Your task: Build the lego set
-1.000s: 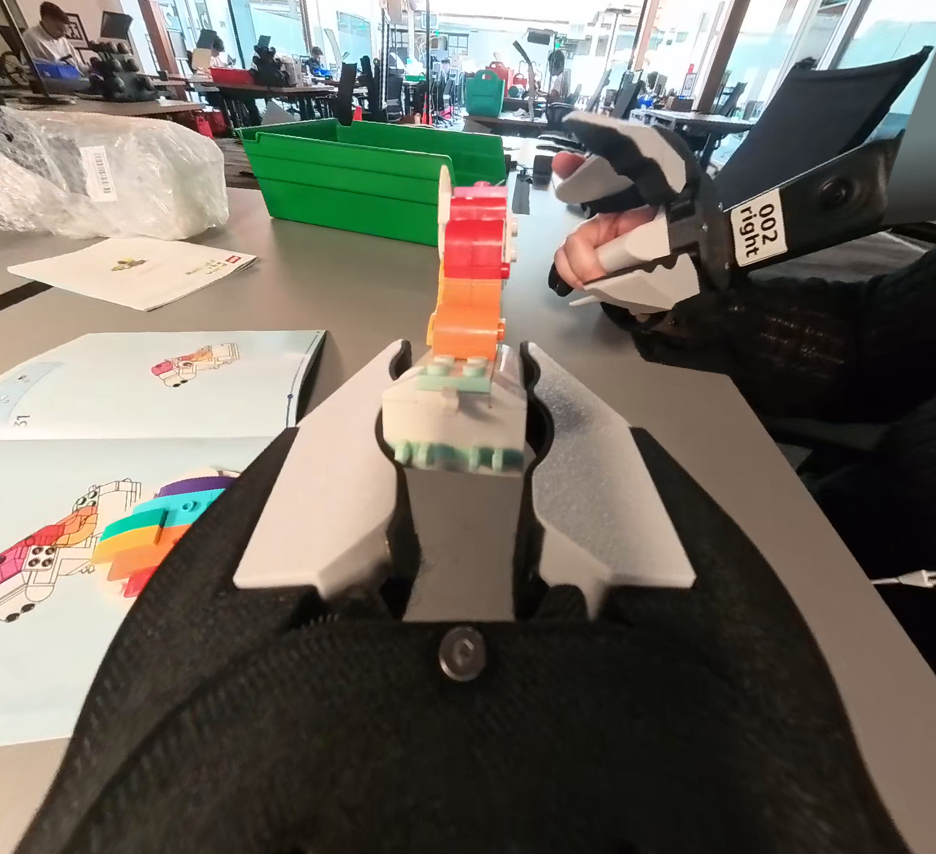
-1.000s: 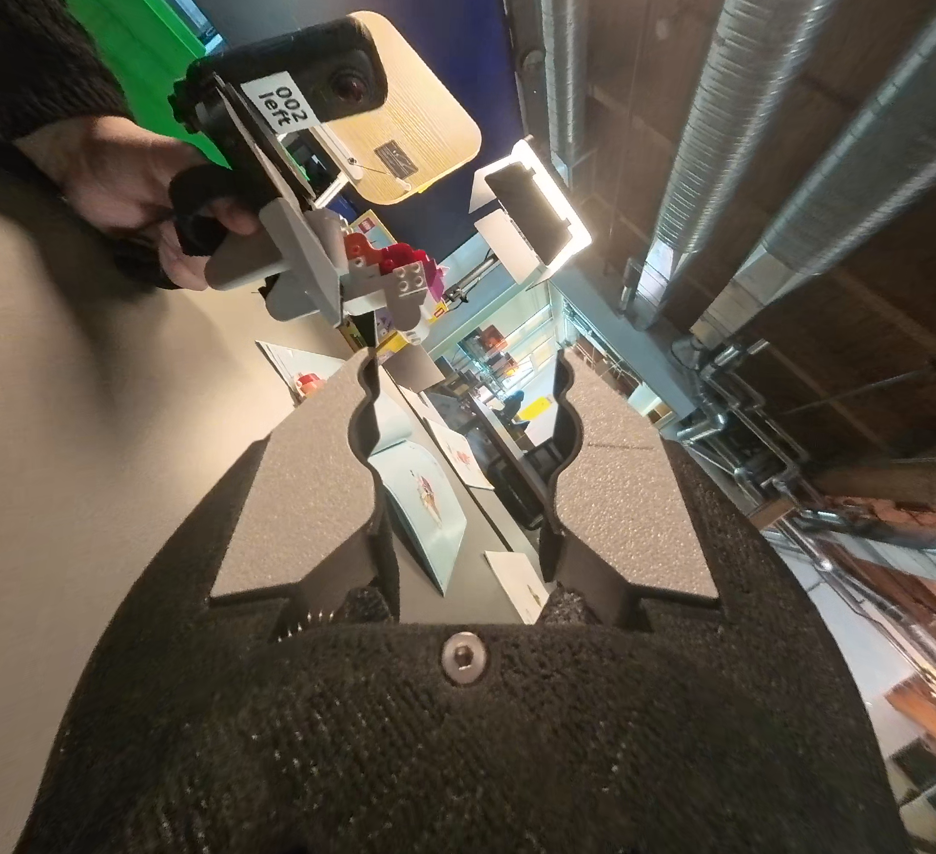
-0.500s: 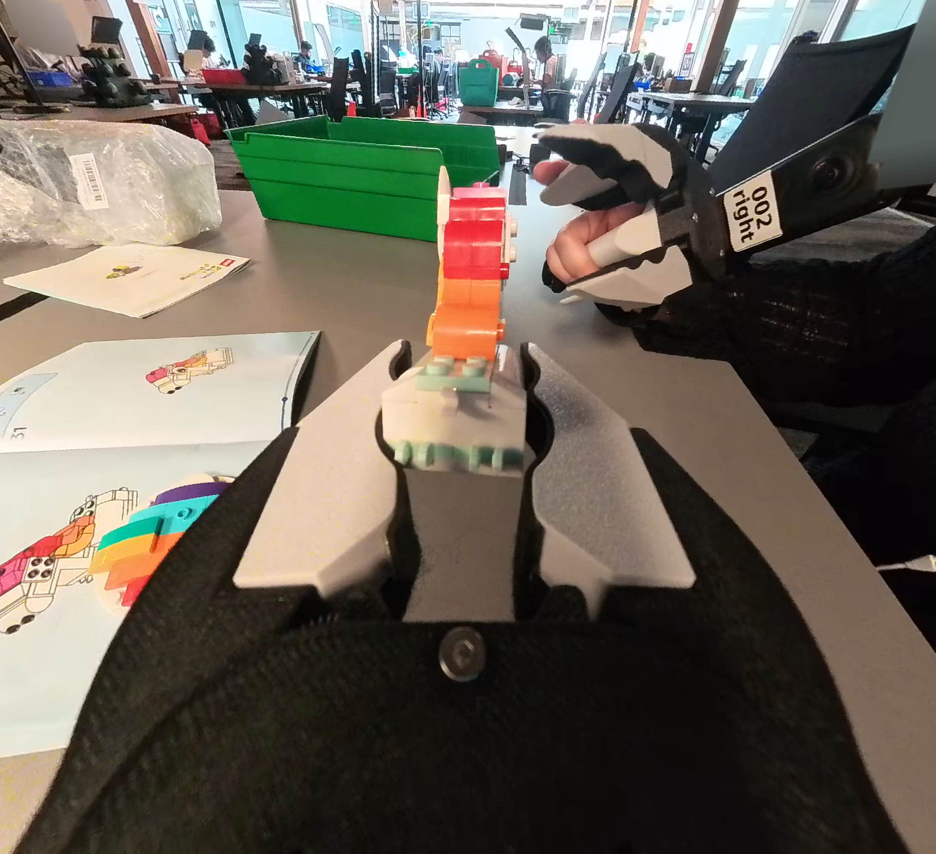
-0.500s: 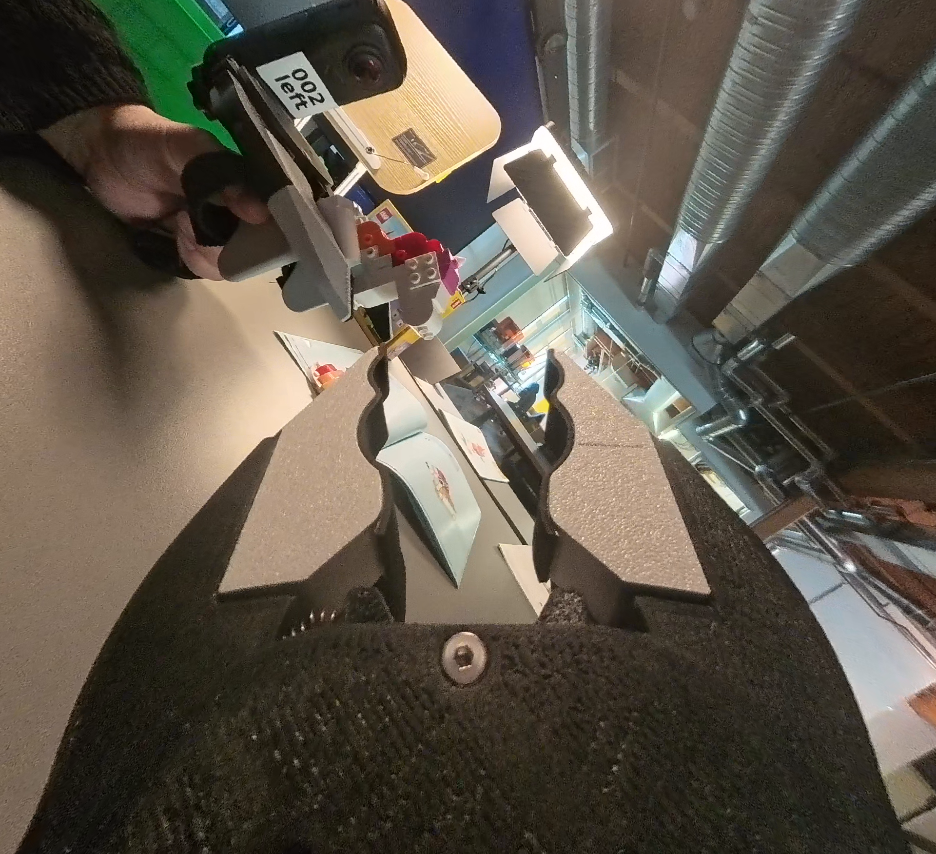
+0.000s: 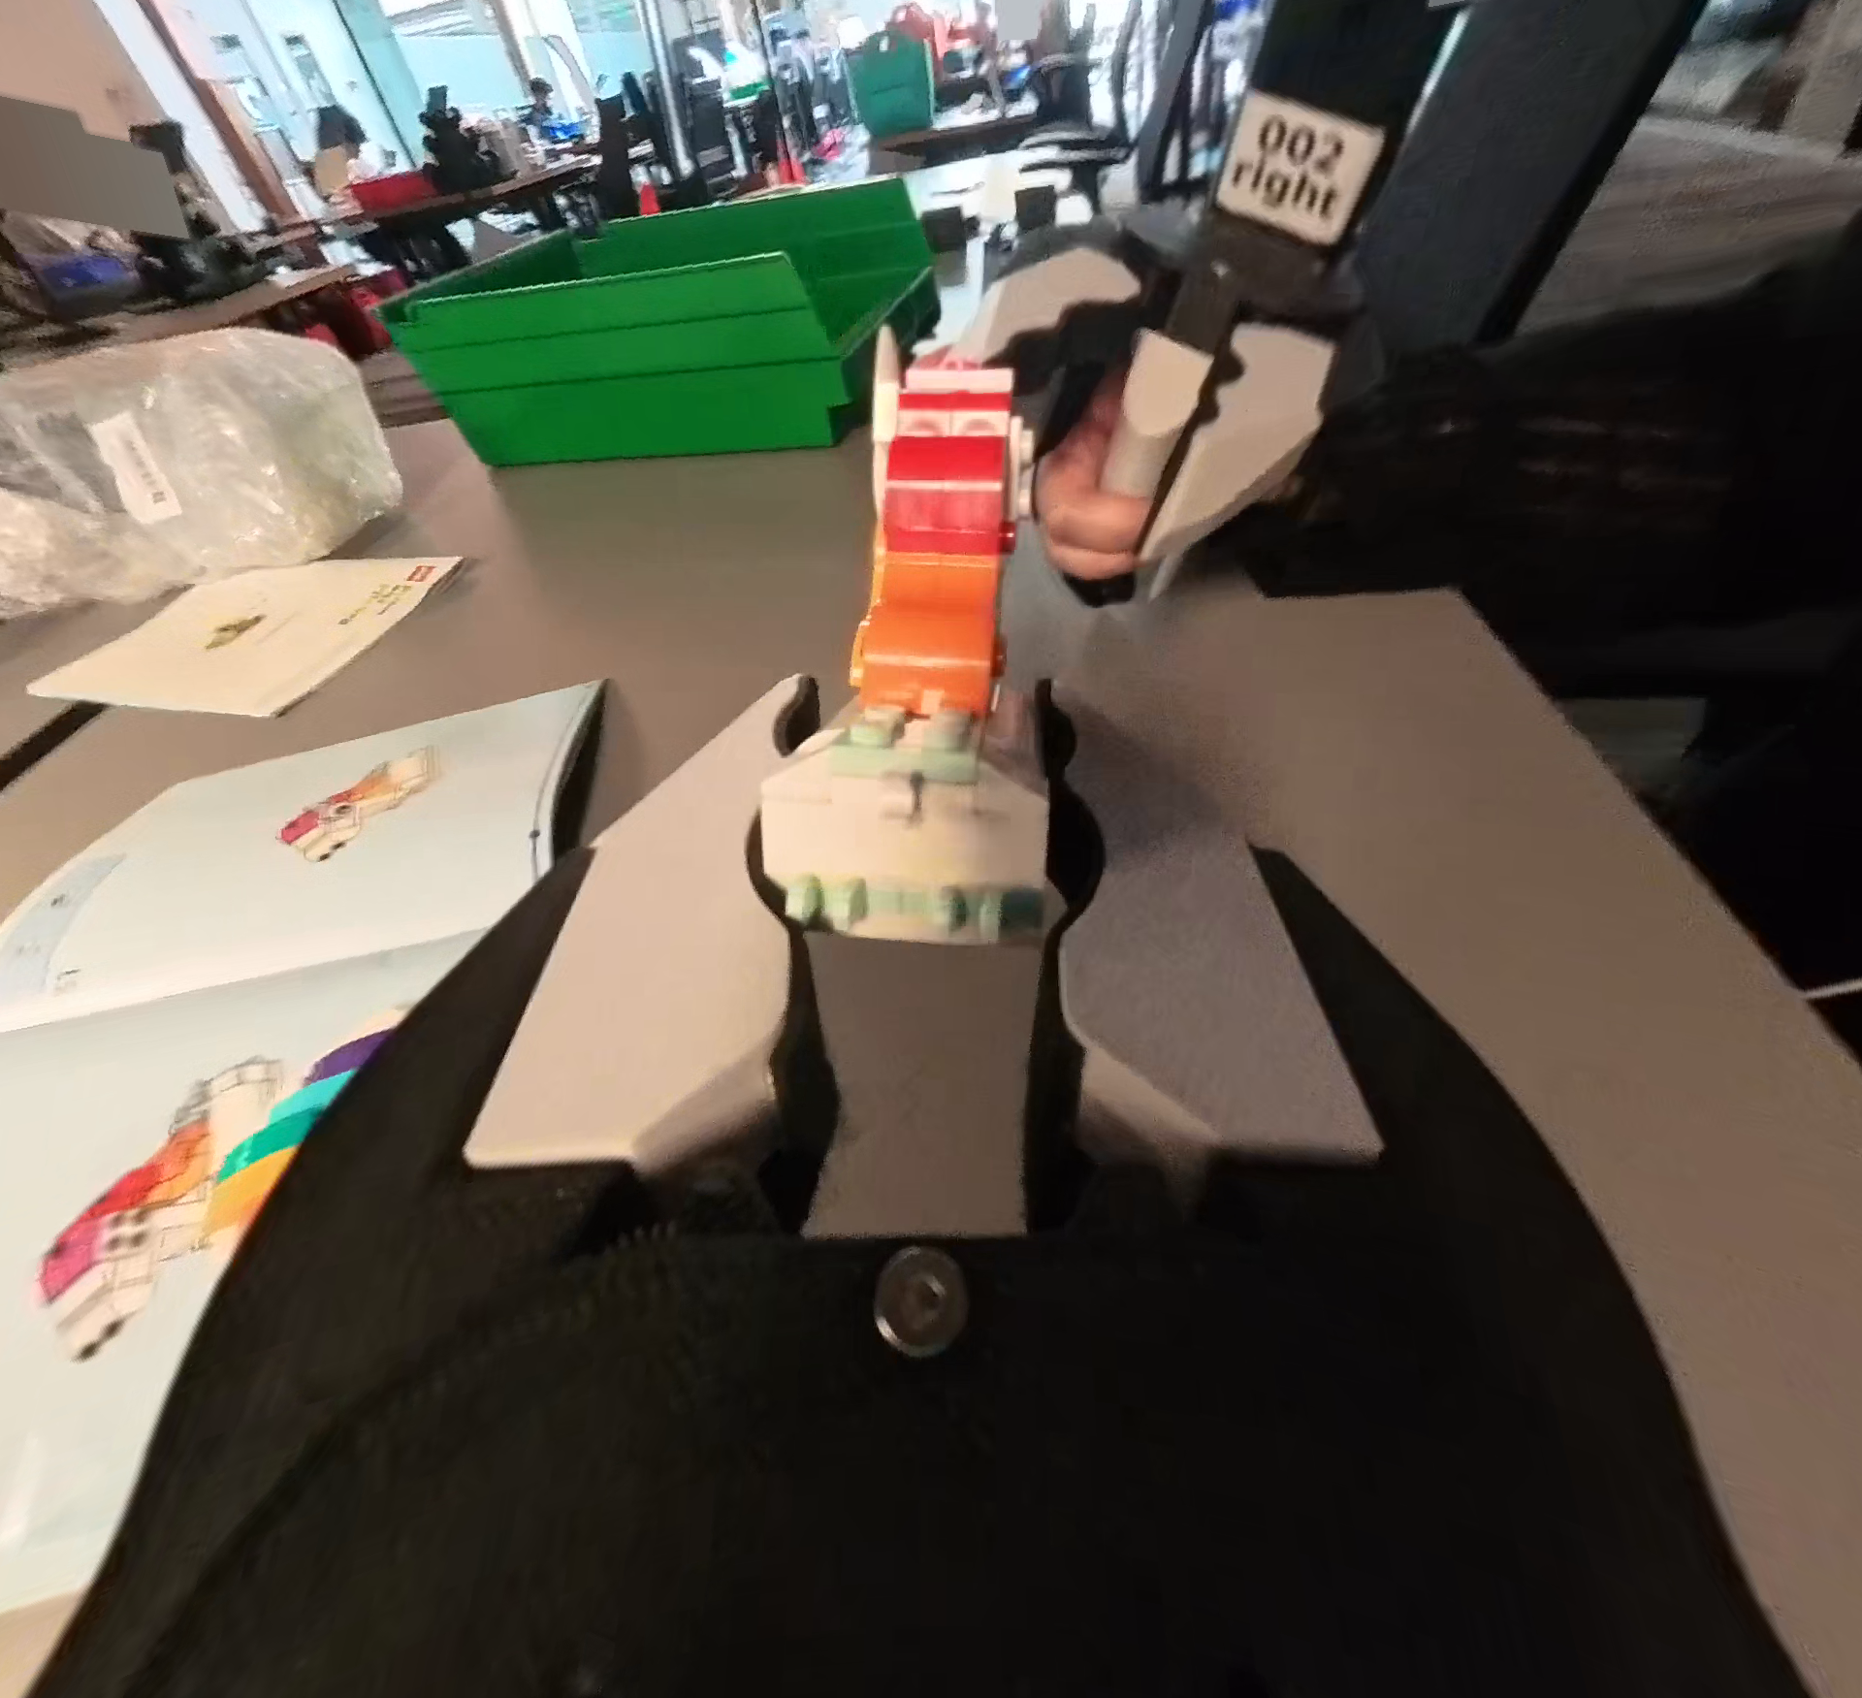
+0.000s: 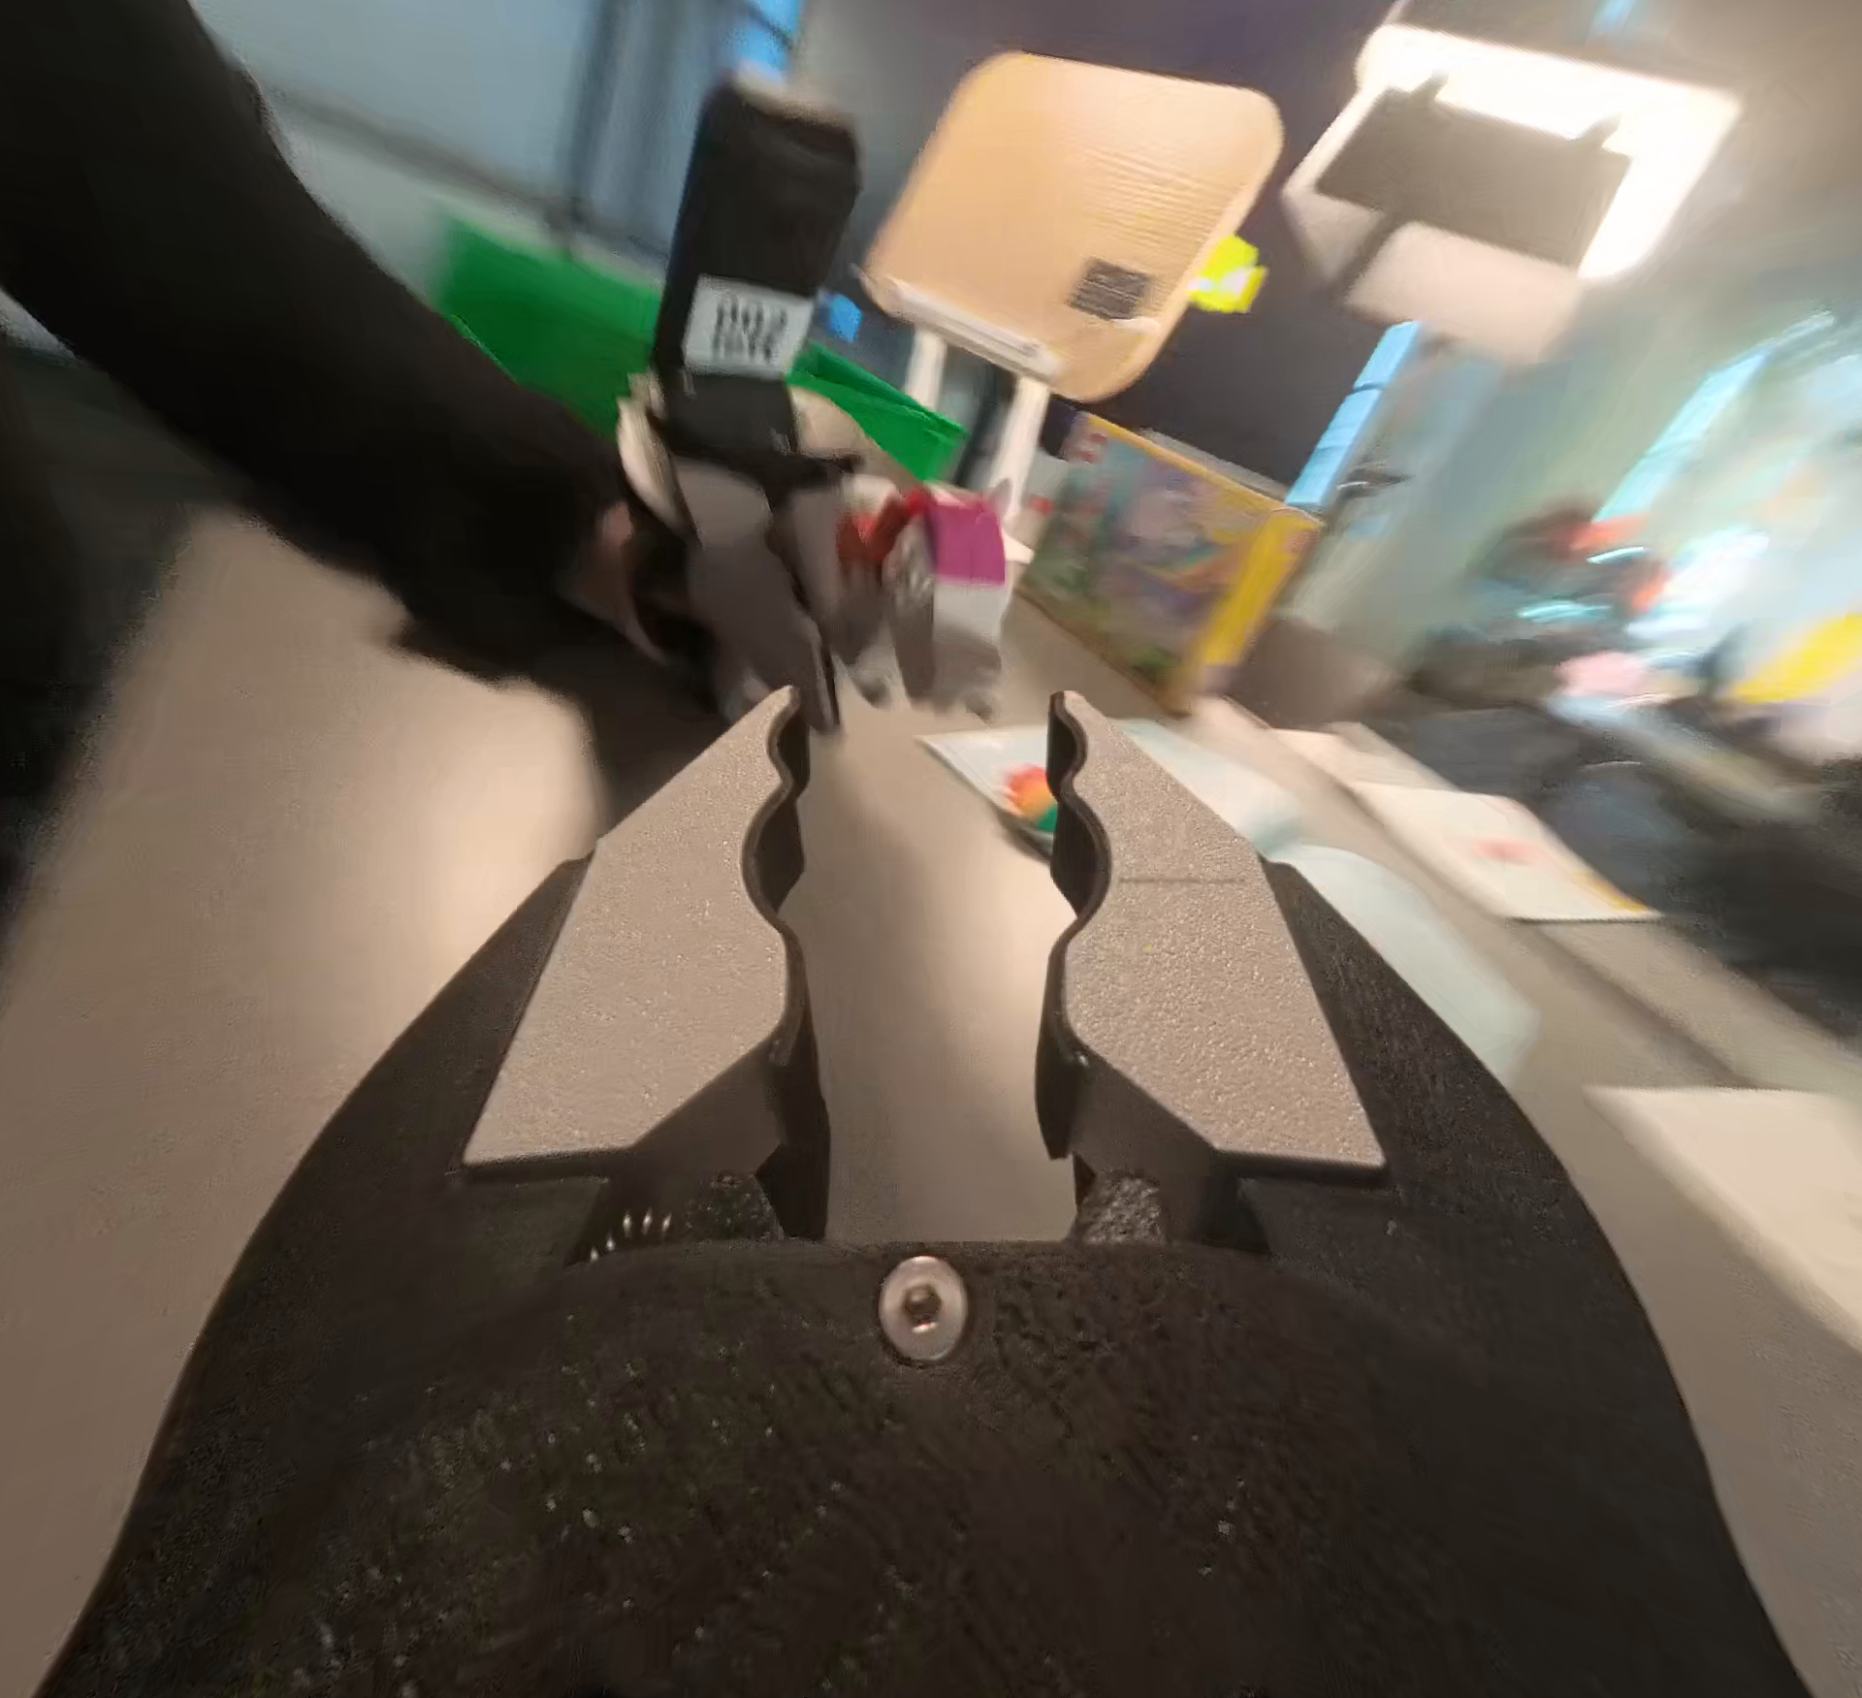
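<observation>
My left gripper (image 5: 917, 713) is shut on the white, mint-studded base of a lego model (image 5: 937, 541). The model's orange, red and pink bricks stick out forward above the grey table (image 5: 1310, 793). My right gripper (image 6: 922, 713) is open and empty, held low over the table and facing the model (image 6: 957, 562), which looks blurred in the right wrist view. In the left wrist view the right gripper (image 5: 1118, 400) is just right of the model's far red end, close to it. I cannot tell whether they touch.
An open instruction booklet (image 5: 302, 844) lies at the left, with a second booklet (image 5: 252, 632) behind it. Stacked green bins (image 5: 655, 340) and a plastic-wrapped bundle (image 5: 171, 451) stand at the back. A colourful lego box (image 6: 1169, 562) stands beyond the booklets.
My right gripper has rolled from sideways and pointing upward to level, and has come in close to the model's far end. My left gripper still holds the model, tilted slightly.
</observation>
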Tool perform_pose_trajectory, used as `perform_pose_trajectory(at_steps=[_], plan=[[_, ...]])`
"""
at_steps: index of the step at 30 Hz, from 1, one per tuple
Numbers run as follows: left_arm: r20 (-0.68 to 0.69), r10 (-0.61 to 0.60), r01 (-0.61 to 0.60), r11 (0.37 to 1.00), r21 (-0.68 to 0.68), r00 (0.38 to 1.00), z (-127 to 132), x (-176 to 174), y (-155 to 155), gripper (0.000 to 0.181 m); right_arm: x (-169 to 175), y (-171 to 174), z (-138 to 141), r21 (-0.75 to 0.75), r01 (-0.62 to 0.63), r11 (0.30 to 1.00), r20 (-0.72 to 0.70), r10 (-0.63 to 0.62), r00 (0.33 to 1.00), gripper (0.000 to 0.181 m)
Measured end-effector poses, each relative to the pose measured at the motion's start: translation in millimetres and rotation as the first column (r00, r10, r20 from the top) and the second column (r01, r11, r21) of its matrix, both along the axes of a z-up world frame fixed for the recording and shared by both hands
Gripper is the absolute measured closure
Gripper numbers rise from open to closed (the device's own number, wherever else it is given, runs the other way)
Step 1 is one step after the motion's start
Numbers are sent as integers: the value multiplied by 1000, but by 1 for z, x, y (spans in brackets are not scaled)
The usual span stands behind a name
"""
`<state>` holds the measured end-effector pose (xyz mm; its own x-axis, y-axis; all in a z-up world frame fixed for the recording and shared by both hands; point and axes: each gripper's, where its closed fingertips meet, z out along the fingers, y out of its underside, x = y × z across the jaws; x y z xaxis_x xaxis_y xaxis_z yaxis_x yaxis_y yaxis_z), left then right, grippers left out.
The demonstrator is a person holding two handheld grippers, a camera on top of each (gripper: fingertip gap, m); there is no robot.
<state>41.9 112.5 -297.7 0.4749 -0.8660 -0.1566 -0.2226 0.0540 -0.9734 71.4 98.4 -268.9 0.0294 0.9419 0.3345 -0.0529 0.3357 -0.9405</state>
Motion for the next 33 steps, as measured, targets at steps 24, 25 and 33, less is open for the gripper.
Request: perform_pose_trajectory(at_steps=[24,25,33], plan=[[-328,8,65,975,210,945,-32,20,-16,139,0,-29,-6,16,-186,982,48,185,982,153],[-330,4,69,976,208,944,-33,20,-17,139,-1,-29,-7,24,-182,983,52,180,982,152],[-324,-6,73,978,197,946,-33,21,-17,139,-4,-27,-10,62,-146,987,71,142,987,161]])
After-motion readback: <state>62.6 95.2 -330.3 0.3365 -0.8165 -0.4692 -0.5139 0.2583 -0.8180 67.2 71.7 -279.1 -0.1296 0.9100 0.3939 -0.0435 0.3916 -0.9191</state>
